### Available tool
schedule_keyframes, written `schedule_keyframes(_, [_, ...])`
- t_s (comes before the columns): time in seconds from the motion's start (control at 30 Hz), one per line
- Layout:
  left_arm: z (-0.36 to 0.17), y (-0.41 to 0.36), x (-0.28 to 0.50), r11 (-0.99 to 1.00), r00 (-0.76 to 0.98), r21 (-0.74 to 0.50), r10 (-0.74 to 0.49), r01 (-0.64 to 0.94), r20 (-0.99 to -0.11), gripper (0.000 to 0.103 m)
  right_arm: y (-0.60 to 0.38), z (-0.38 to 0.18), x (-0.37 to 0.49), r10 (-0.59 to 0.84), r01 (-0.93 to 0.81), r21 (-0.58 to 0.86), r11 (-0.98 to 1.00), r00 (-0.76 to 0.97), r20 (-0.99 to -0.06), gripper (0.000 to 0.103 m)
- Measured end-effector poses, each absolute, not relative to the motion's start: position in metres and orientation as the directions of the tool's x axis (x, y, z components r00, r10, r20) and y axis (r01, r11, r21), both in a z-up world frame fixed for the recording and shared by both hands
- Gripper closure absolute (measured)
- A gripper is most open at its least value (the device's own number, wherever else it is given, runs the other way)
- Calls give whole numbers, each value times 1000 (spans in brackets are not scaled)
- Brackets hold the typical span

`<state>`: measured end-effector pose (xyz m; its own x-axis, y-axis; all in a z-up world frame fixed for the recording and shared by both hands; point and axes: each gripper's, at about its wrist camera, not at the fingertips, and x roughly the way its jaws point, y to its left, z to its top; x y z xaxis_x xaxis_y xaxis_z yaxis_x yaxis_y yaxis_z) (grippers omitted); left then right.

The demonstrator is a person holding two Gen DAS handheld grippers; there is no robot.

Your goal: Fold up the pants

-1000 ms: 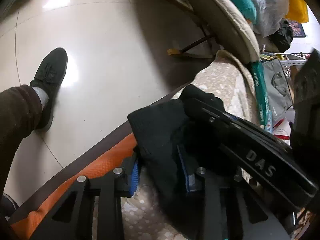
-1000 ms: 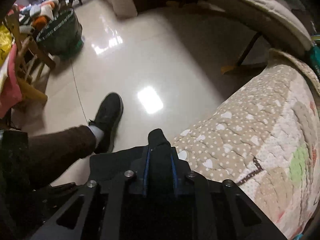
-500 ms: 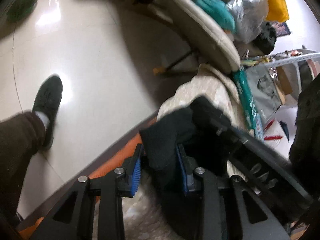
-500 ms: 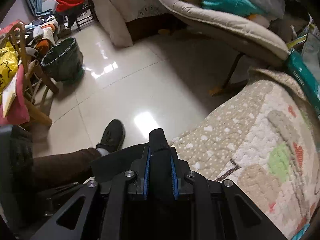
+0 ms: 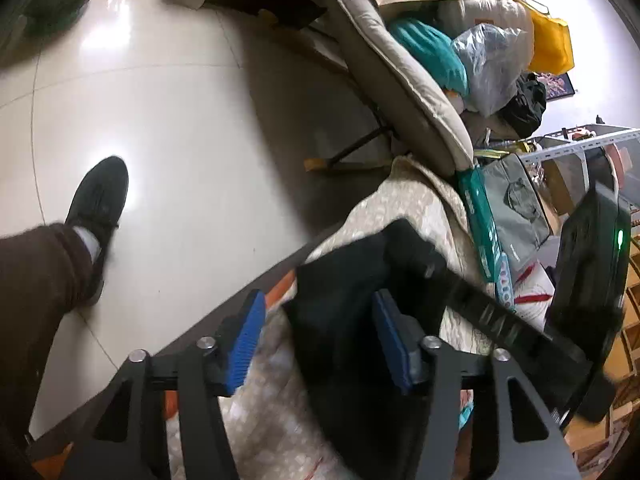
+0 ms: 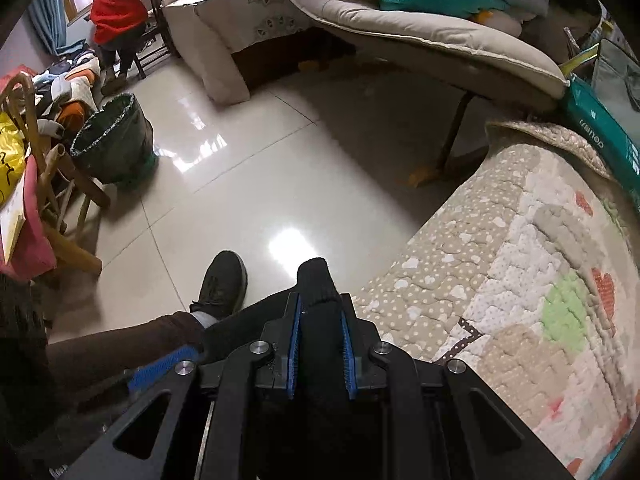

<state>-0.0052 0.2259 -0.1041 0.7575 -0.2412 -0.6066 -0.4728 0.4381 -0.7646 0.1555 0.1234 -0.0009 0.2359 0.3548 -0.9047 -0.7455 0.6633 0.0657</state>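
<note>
The black pants [image 5: 340, 300] hang at the edge of the quilted bed cover [image 5: 416, 204]. In the left wrist view my left gripper [image 5: 320, 328] is open, its blue pads wide apart, with the black fabric lying against the right pad only. In the right wrist view my right gripper [image 6: 320, 328] is shut on a bunched fold of the pants [image 6: 316, 280], which sticks out past the fingertips above the cover's edge [image 6: 440, 280]. The right gripper's black body [image 5: 500, 316] crosses the left wrist view at the right.
Glossy tiled floor [image 6: 280, 168] lies beyond the bed edge. The person's black shoe [image 6: 222, 284] and brown trouser leg stand close by. A padded lounge chair [image 6: 420, 40] piled with bags is ahead, a bin [image 6: 116, 144] and wooden chair to the left, and a person in red [image 6: 120, 4] sits far back.
My left gripper has opened wide and let go of the black fabric. Both grippers have risen and tilted up, showing more of the room. The right gripper stays shut on the pants.
</note>
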Motion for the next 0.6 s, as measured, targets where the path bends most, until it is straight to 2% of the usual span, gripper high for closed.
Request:
schedule_keyframes(0.1, [-117, 215, -3, 423, 742, -775, -287, -469, -606, 34, 122, 0, 156, 363, -742, 80, 666, 228, -903, 84])
schedule_keyframes(0.33, [-138, 199, 31, 429, 702, -800, -406, -419, -585, 34, 115, 7, 154, 400, -742, 128, 658, 200, -894, 84])
schedule_keyframes(0.37, [-141, 197, 33, 419, 691, -809, -435, -412, -578, 40, 115, 7, 153, 401, -744, 128, 655, 199, -894, 84])
schedule_keyframes(0.4, [-143, 196, 34, 403, 685, -823, -465, -401, -561, 64, 114, 8, 152, 402, -747, 127, 652, 199, -894, 84])
schedule_keyframes(0.47, [-142, 197, 35, 385, 674, -842, -509, -378, -536, 86, 113, 9, 151, 403, -748, 127, 651, 200, -893, 84])
schedule_keyframes(0.5, [-137, 198, 34, 390, 677, -842, -507, -372, -534, 90, 112, 11, 151, 406, -747, 128, 653, 203, -891, 84])
schedule_keyframes(0.6, [-120, 194, 28, 407, 689, -850, -510, -334, -515, 91, 103, 20, 151, 434, -737, 149, 660, 212, -876, 84])
